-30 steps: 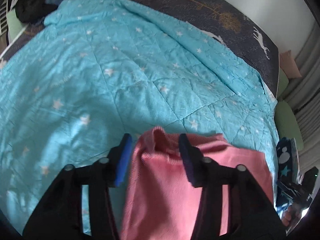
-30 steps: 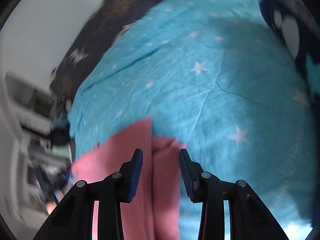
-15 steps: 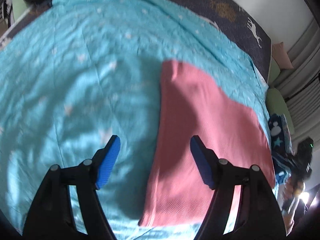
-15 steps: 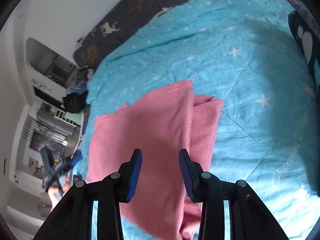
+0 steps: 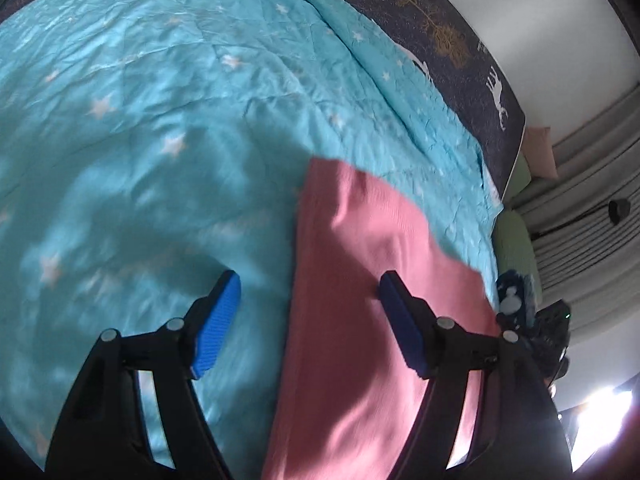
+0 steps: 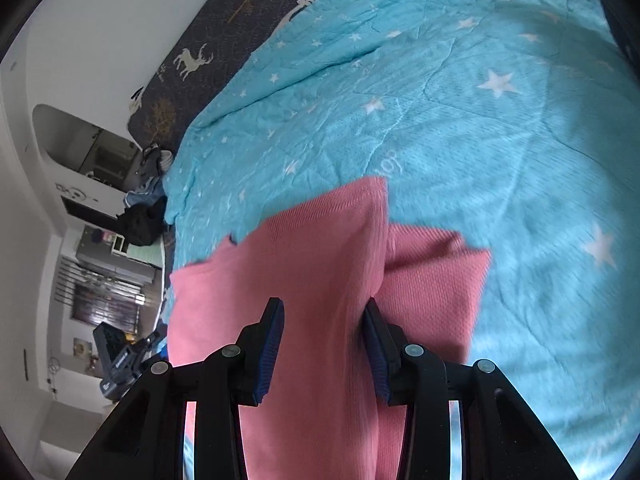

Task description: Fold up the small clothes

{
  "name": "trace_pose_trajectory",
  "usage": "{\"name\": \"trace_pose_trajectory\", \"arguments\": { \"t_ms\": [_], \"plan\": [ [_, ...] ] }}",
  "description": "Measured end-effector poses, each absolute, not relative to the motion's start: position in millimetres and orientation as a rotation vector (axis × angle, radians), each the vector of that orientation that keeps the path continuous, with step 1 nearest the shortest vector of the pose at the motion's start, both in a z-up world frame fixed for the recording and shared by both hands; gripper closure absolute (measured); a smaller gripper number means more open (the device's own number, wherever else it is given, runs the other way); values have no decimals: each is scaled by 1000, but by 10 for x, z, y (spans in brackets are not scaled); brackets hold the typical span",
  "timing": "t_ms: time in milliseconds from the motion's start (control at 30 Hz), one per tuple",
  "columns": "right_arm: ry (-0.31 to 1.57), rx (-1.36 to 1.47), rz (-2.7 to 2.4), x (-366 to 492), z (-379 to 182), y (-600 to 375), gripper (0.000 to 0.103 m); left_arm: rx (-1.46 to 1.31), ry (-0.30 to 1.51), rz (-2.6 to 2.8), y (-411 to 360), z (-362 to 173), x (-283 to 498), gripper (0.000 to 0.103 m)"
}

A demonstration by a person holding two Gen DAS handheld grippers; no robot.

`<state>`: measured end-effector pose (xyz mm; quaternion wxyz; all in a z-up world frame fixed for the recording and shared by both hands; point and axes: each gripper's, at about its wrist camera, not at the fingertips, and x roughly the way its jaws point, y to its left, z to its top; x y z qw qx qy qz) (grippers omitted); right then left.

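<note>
Left wrist view: the left tool hangs over the bed with its two blue-padded fingers spread wide. Its jaws have just been opening, and nothing is pinched between them. The pink ribbed knit garment lies flat on the turquoise star-print quilt; its left edge runs under the gap between the fingers, and the right finger stands over the cloth, while the left finger stands over bare quilt. Beyond the quilt's far edge shows a dark navy bedsheet with deer and tree prints, and grey curtains hang at the far right.

Right wrist view: the right tool is partly closed, and a raised fold of the pink garment runs up between its pads; the right pad presses into the cloth, the left pad looks close to it, though I cannot tell whether it touches. A lower layer of the garment spreads to the right on the quilt. The navy bedsheet shows at the far left.
</note>
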<state>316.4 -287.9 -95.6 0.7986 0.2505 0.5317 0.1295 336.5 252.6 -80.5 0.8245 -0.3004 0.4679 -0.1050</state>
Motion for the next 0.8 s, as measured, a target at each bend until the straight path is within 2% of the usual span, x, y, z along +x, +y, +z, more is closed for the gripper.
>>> {"name": "trace_pose_trajectory", "arguments": {
  "t_ms": [67, 133, 167, 200, 533, 567, 600, 700, 800],
  "plan": [
    [1142, 540, 280, 3264, -1005, -2859, 64, -620, 997, -218, 2497, -811, 3455, 36],
    [1142, 508, 256, 3340, -1028, -2818, 95, -559, 998, -179, 2443, -801, 3531, 65],
    [1139, 490, 239, 3353, -1030, -2796, 99, -527, 1001, -155, 2429, -789, 3560, 95],
    [1120, 485, 238, 3339, -1004, -2792, 100, -512, 1004, -135, 2419, -762, 3571, 100],
    [830, 404, 370, 2700, 32, -2710, 100, -416, 816, -237, 2344, -3, 3205, 100],
    [808, 399, 361, 2639, 114, -2737, 100, -392, 808, -233, 2299, 20, 3183, 99],
    [793, 395, 346, 2612, 163, -2767, 100, -362, 809, -226, 2253, -2, 3164, 93],
    [879, 327, 231, 2760, -27, -2866, 98, -344, 881, -188, 2185, -228, 3208, 78],
    [1070, 407, 156, 2955, -576, -3090, 94, -391, 964, -187, 2184, -472, 3248, 77]
  ]
}}
